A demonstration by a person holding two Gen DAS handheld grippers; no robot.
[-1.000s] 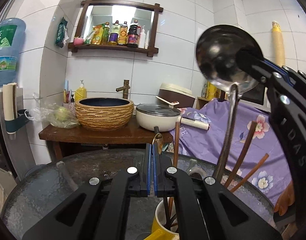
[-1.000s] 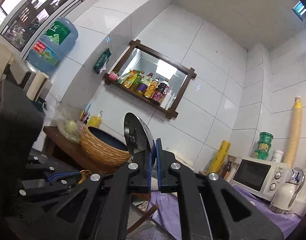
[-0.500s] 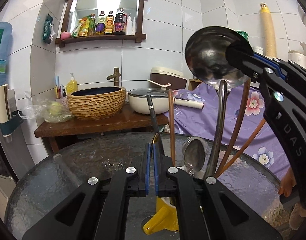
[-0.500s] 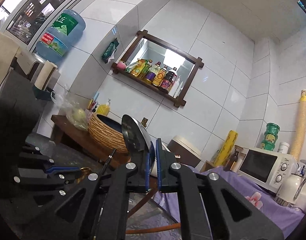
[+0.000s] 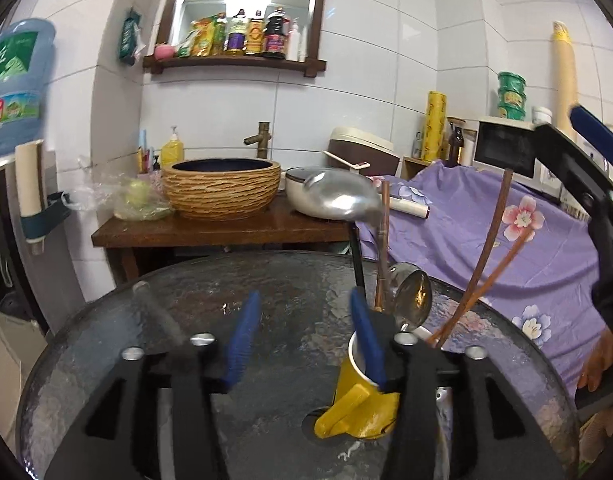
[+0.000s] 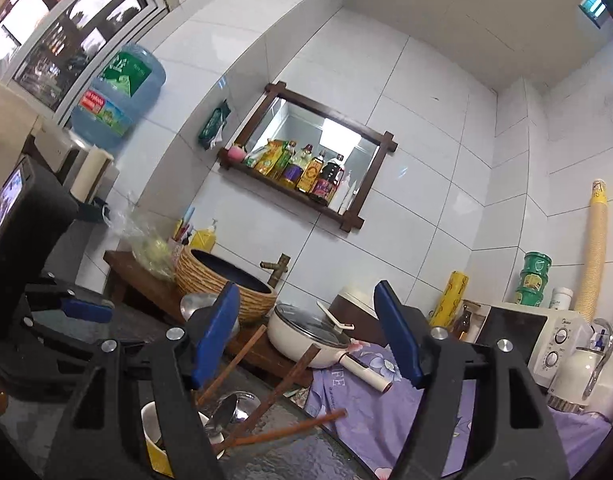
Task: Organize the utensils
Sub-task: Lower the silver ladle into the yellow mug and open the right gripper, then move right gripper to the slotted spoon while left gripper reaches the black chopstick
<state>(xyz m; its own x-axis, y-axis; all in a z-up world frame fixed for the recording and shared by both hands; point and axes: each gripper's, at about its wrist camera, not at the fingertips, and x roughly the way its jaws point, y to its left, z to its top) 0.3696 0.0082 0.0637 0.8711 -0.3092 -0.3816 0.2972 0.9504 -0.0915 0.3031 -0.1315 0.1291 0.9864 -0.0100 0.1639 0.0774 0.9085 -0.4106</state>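
Both grippers have just been opening, and nothing now lies between the blue pads of either. The left gripper (image 5: 302, 332) stands wide over the round textured-glass counter (image 5: 106, 320); the right gripper (image 6: 306, 336), equally spread, frames only the far wall. Half a second earlier each was clamped on a handle; both utensils are now released.

The task's things stand in the yellow plastic mug (image 5: 358, 404), just past the left gripper's right finger, at about 4 o'clock on the counter. From it rise a large steel ladle (image 5: 338, 200) on a dark stem, tipped toward 12 o'clock, a smaller steel spoon (image 5: 414, 300), an upright bamboo-brown stick (image 5: 384, 248), and two reddish-brown wooden chopsticks (image 5: 490, 256) splayed toward 2 o'clock.

Judged from this layout, the drop into the mug is complete and retreat is the step in hand.

Open room: the counter's whole 9 o'clock half is bare glass. Toward 3 o'clock the rim is near, with a purple flowered cloth (image 5: 546, 248) beyond it. The leaning chopsticks and ladle overhang the mug and could be snagged by a withdrawing finger.
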